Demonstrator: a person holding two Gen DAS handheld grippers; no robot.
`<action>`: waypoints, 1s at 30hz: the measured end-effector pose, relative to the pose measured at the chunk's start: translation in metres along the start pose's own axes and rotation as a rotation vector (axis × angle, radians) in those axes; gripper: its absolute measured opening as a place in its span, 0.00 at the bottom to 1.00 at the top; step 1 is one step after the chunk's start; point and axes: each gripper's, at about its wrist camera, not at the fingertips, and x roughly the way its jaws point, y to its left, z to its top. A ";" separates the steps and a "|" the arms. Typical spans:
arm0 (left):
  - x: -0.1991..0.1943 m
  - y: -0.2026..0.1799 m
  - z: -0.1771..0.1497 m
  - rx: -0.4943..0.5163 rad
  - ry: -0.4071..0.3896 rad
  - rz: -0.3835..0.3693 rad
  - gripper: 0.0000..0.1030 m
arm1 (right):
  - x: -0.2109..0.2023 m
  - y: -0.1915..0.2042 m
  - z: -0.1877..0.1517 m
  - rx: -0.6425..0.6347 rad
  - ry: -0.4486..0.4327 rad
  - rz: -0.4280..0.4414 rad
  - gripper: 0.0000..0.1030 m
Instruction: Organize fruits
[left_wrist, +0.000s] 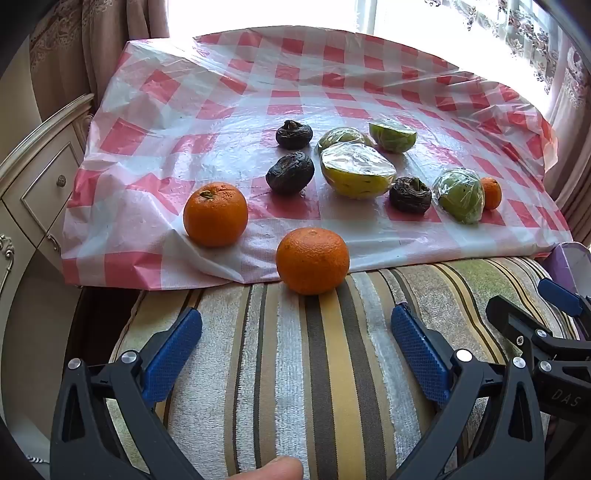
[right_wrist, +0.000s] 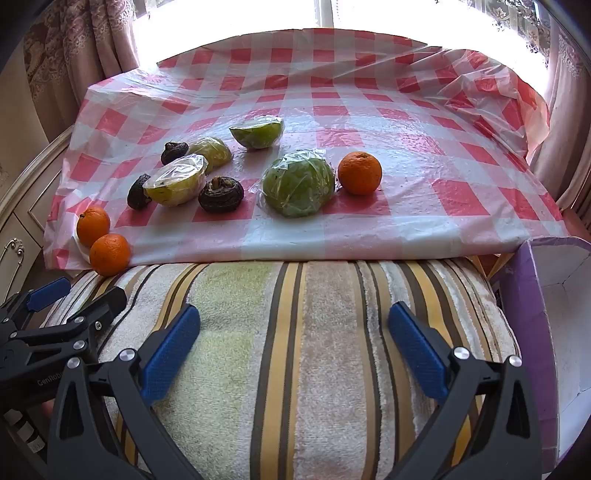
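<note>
A: Where is the fruit lying at this moment?

B: Mixed up on the checked plastic cloth (right_wrist: 369, 110) across the middle of both views. Dark shrivelled fruits (right_wrist: 221, 194) sit among green halves in cling film (right_wrist: 298, 182), probably wrapped because they are cut. One orange (right_wrist: 359, 172) lies just right of a wrapped half. Two more oranges (left_wrist: 215, 214) are at the cloth's near edge, the nearest orange (left_wrist: 312, 260) half onto the striped towel (left_wrist: 295, 369).

A: And the tools?

B: The left hand-held gripper (left_wrist: 295, 354) has its jaws spread wide with nothing between them, low in its frame just short of that nearest orange. The right hand-held gripper (right_wrist: 295, 350) is equally wide and empty, over bare towel.

A: Why hold them so?

B: I judge they are poised for a first pick; nothing looks sorted yet. The purple box (right_wrist: 554, 314) at the right edge may be meant for the fruit, though I cannot tell.
</note>
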 end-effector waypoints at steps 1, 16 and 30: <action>0.000 0.000 0.000 -0.001 0.000 -0.002 0.96 | 0.000 0.000 0.000 -0.001 0.000 -0.001 0.99; 0.000 0.000 0.000 -0.001 -0.002 -0.001 0.96 | 0.000 0.000 0.000 -0.002 -0.001 -0.002 0.99; 0.000 -0.001 0.001 0.007 -0.007 0.010 0.96 | 0.000 0.000 0.000 -0.002 -0.001 -0.002 0.99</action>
